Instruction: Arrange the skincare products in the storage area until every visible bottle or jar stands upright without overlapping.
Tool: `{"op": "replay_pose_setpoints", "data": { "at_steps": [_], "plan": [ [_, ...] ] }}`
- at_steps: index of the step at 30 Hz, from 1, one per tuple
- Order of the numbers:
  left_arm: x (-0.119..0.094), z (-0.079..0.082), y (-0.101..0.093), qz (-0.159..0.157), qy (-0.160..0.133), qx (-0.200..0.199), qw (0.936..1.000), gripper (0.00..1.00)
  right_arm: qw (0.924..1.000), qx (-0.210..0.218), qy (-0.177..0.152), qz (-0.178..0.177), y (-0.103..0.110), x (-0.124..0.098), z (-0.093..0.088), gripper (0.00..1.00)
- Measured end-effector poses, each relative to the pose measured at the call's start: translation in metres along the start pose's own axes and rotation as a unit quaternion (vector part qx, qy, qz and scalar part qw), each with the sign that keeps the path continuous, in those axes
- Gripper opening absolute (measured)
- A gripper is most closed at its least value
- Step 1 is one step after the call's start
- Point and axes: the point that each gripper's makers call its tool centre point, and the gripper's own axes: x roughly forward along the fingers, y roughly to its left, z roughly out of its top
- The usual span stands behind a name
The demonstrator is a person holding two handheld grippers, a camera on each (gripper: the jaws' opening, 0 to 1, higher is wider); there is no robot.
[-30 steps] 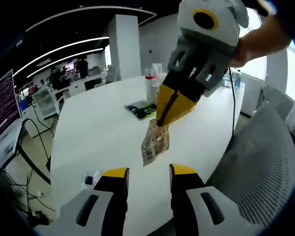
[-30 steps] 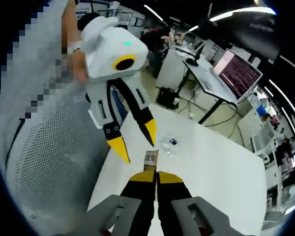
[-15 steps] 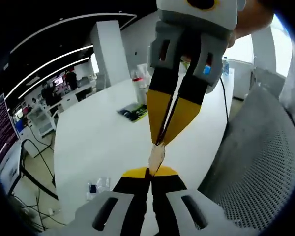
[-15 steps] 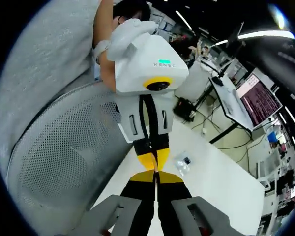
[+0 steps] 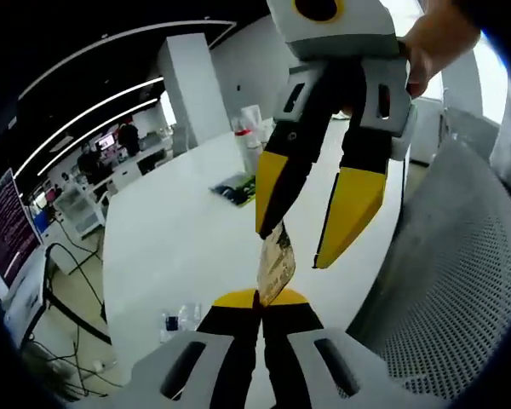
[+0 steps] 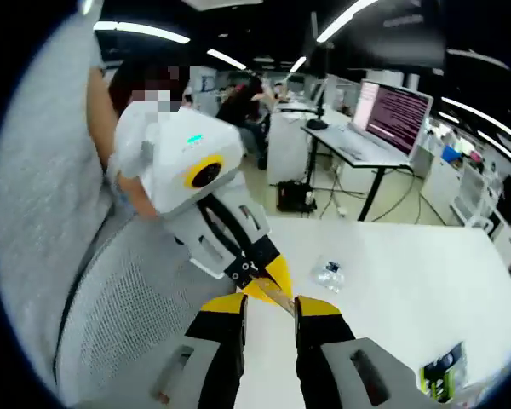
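Observation:
A small brown sachet (image 5: 275,262) stands up out of my left gripper (image 5: 261,298), which is shut on its lower edge. My right gripper (image 5: 294,249) comes down from above with its yellow jaws spread open on either side of the sachet's top. In the right gripper view, the right gripper (image 6: 268,305) is open at the bottom. The left gripper (image 6: 264,277) meets it there, pinching the sachet (image 6: 278,296) edge-on. Several bottles (image 5: 249,136) stand at the far end of the white table (image 5: 179,230).
A green packet (image 5: 238,187) lies near the bottles and a small clear packet (image 5: 180,319) near the table's front edge. A grey mesh chair (image 5: 443,281) is close on the right. Desks with monitors (image 6: 392,115) and people stand beyond the table.
A second ago the right gripper held the sachet and the left was open. The left gripper then shut on it, and now the right gripper has opened and let go.

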Motion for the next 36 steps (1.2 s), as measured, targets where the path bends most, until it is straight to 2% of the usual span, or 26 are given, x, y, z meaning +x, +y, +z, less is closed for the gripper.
{"op": "replay_pose_setpoints", "data": {
  "at_steps": [3,4,5,6,7,8,9,10,11,13,14,15,17,18,19,22,23,24,26,27,28,29,30,32,35,36],
  "plan": [
    [0.000,0.001,0.003,0.009,-0.002,0.003,1.0000,0.00,0.9916,0.120,-0.038,-0.030,-0.013,-0.007,0.001,0.28],
    [0.001,0.002,0.003,0.011,-0.003,0.009,0.9999,0.00,0.9827,0.175,-0.049,-0.038,-0.018,-0.008,-0.002,0.31],
    [0.000,0.003,0.004,0.015,-0.004,0.016,0.9998,0.00,0.9695,0.235,-0.055,-0.041,-0.020,-0.009,-0.007,0.35],
    [0.001,0.003,0.004,0.017,-0.004,0.020,0.9997,0.00,0.9645,0.255,-0.055,-0.038,-0.020,-0.009,-0.009,0.40],
    [0.000,0.003,0.007,0.026,-0.004,0.032,0.9991,0.00,0.9446,0.319,-0.072,-0.022,-0.017,-0.008,-0.009,0.43],
    [0.000,0.005,0.009,0.032,-0.005,0.043,0.9986,0.00,0.9292,0.361,-0.080,-0.016,-0.016,-0.008,-0.010,0.45],
    [0.000,0.006,0.009,0.033,-0.007,0.051,0.9981,0.00,0.9036,0.416,-0.102,-0.006,-0.016,-0.007,-0.008,0.48],
    [0.000,0.007,0.009,0.037,-0.008,0.061,0.9975,0.00,0.8838,0.452,-0.121,0.008,-0.015,-0.007,-0.003,0.50],
    [-0.001,0.009,0.011,0.042,-0.010,0.079,0.9959,0.00,0.8470,0.513,-0.137,0.033,-0.011,-0.005,0.001,0.51],
    [-0.001,0.014,0.010,0.047,-0.017,0.107,0.9930,0.00,0.7911,0.590,-0.158,0.040,-0.015,0.000,0.000,0.47],
    [-0.001,0.015,0.009,0.044,-0.019,0.109,0.9929,0.00,0.7800,0.601,-0.167,0.045,-0.016,0.001,0.002,0.44],
    [0.000,0.017,0.006,0.042,-0.024,0.125,0.9910,0.00,0.7514,0.632,-0.182,0.048,-0.019,0.004,0.003,0.39],
    [0.000,0.018,0.004,0.042,-0.022,0.140,0.9891,0.00,0.7273,0.656,-0.198,0.036,-0.026,0.007,0.001,0.27],
    [0.000,0.018,0.004,0.042,-0.025,0.146,0.9881,0.00,0.7218,0.663,-0.196,0.030,-0.028,0.009,-0.001,0.18],
    [0.000,0.020,0.005,0.047,-0.027,0.153,0.9867,0.00,0.7202,0.667,-0.189,0.018,-0.030,0.012,-0.007,0.12],
    [-0.001,0.020,0.007,0.051,-0.023,0.178,0.9824,0.00,0.7388,0.654,-0.164,0.014,-0.026,0.016,-0.012,0.00],
    [-0.001,0.018,0.007,0.053,-0.012,0.197,0.9789,0.00,0.7390,0.653,-0.167,0.012,-0.028,0.016,-0.012,0.00],
    [0.000,0.019,0.006,0.052,-0.017,0.199,0.9785,0.00,0.7406,0.651,-0.165,0.012,-0.027,0.015,-0.012,0.00],
    [0.000,0.023,0.005,0.052,-0.026,0.216,0.9746,0.00,0.7772,0.609,-0.158,0.004,-0.027,0.011,-0.010,0.00],
    [0.000,0.024,0.004,0.050,-0.027,0.220,0.9739,0.00,0.7892,0.595,-0.154,-0.001,-0.028,0.011,-0.012,0.00],
    [0.001,0.025,0.003,0.049,-0.032,0.222,0.9732,0.00,0.7986,0.583,-0.149,0.011,-0.024,0.010,-0.007,0.00],
    [0.000,0.025,0.003,0.049,-0.031,0.221,0.9735,0.00,0.8039,0.577,-0.145,0.001,-0.025,0.009,-0.007,0.00],
    [0.000,0.028,0.004,0.053,-0.034,0.225,0.9724,0.00,0.8064,0.573,-0.145,0.001,-0.026,0.008,-0.005,0.00],
    [-0.001,0.031,0.006,0.058,-0.042,0.229,0.9707,0.00,0.8045,0.576,-0.144,0.005,-0.027,0.006,-0.002,0.00],
    [0.000,0.031,0.008,0.056,-0.046,0.215,0.9739,0.01,0.8151,0.562,-0.139,0.005,-0.029,0.003,-0.003,0.00],
    [0.000,0.031,0.008,0.059,-0.047,0.216,0.9735,0.02,0.8156,0.562,-0.139,0.005,-0.029,0.002,-0.002,0.00]
  ]
}}
